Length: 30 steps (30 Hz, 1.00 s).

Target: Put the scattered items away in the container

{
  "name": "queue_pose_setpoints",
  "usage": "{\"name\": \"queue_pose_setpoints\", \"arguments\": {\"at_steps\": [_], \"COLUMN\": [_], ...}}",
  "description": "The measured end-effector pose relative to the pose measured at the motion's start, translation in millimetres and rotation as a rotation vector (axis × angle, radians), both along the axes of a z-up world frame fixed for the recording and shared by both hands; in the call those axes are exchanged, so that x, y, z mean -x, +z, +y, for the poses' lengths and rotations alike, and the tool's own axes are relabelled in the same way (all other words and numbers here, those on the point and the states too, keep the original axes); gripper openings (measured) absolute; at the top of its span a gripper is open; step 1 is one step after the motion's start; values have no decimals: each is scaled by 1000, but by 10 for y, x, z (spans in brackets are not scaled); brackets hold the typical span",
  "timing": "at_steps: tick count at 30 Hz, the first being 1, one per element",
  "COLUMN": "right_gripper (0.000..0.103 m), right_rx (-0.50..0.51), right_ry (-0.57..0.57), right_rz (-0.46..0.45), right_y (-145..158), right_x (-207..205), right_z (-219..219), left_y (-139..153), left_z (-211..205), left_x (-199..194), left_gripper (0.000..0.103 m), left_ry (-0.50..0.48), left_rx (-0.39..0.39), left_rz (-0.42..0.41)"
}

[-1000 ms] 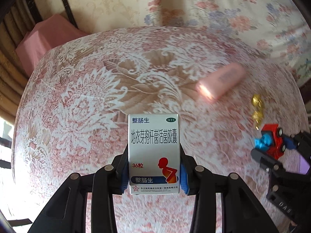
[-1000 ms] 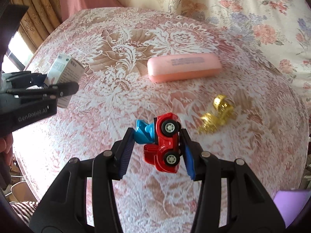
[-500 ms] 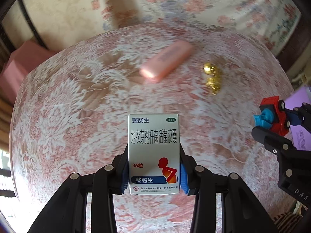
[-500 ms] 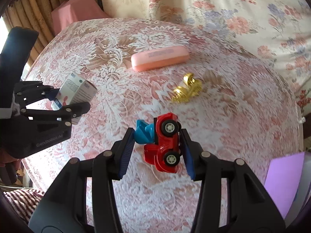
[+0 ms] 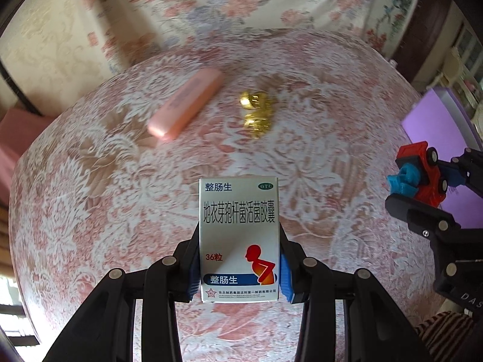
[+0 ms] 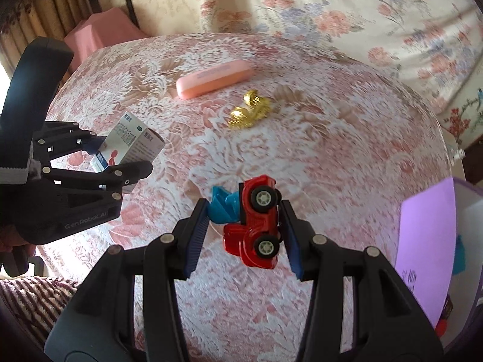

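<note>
Container waiting at the table's edge — left gripper clutching a medicine box, right gripper gripping a toy car; pink case and gold trinket lying beyond — uncollected.

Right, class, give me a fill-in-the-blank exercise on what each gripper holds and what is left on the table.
1. The left gripper is shut on a medicine ____.
2. The right gripper is shut on a toy car whose body is ____.
3. Still lying on the tablecloth are a gold toy and a ____ case.
4. The container at the right has a ____ wall.

Missing words: box; red; pink; purple
</note>
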State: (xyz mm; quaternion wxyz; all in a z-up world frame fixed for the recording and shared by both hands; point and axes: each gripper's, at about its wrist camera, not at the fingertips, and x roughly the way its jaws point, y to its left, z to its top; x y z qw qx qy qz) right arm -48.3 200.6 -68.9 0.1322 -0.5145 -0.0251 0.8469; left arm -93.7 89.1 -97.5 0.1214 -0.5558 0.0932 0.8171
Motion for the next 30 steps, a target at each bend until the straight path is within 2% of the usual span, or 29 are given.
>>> {"name": "queue_pose_setpoints", "arguments": {"at_steps": [9,17,30], "right_gripper": [50,50,50], "right_rx": [-3,-27,-25], "right_ry": [-58,-62,-83], "right_rz": [18,38,99], "right_y": [93,207,465], "right_x": [-378,-649,-1063], "right_z": [173,256,580], "left_y": [-35,18,401], "left_z": [444,875,1431], "left_x": [-146,-303,-430], "left_gripper": [41,41,41], "left_ry": [-103,-185,-198], "left_rx": [30,48,-6], "left_rz": [-12,9,89]}}
